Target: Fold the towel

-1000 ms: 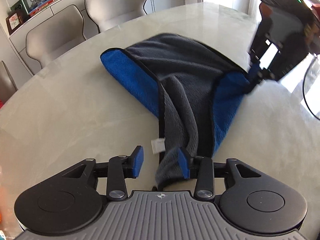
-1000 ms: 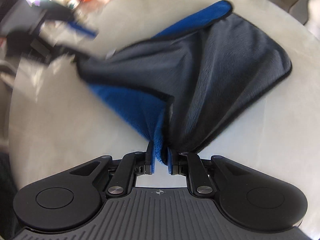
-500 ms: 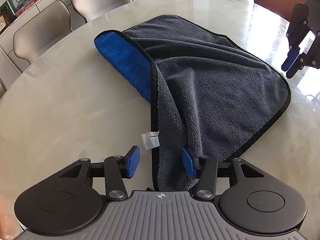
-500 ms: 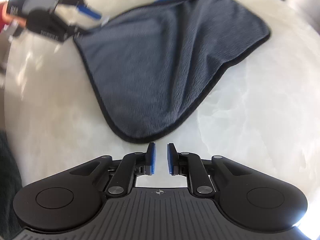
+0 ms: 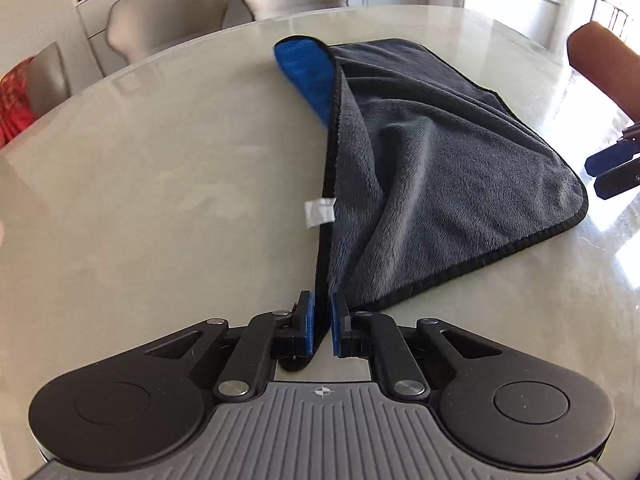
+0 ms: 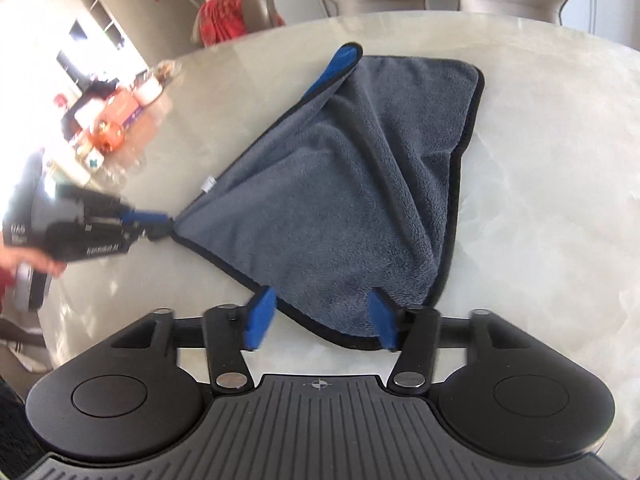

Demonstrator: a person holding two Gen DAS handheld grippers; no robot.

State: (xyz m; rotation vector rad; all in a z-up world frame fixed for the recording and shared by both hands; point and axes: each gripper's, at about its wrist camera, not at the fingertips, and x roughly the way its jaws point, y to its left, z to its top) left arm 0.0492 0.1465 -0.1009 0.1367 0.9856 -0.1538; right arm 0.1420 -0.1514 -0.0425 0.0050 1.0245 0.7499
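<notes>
On the marble counter [image 5: 160, 184], my left gripper [image 5: 321, 322] clenched a corner of the grey-and-blue microfibre towel [image 5: 432, 168], its blue underside at twelve o'clock. My right gripper [image 6: 322, 320] was opening, its fingers [image 6: 260, 318] straddling another corner, ungripped.

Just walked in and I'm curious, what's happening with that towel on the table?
A person with a handheld gripper in each hand is folding a grey-and-blue towel on a pale marble table. The left gripper is shut on one corner of the towel, pulling that edge taut. The right gripper is opening, its fingers straddling the near corner without pressing it. Most of the towel lies grey side up, with a blue strip showing at the far edge.
</notes>
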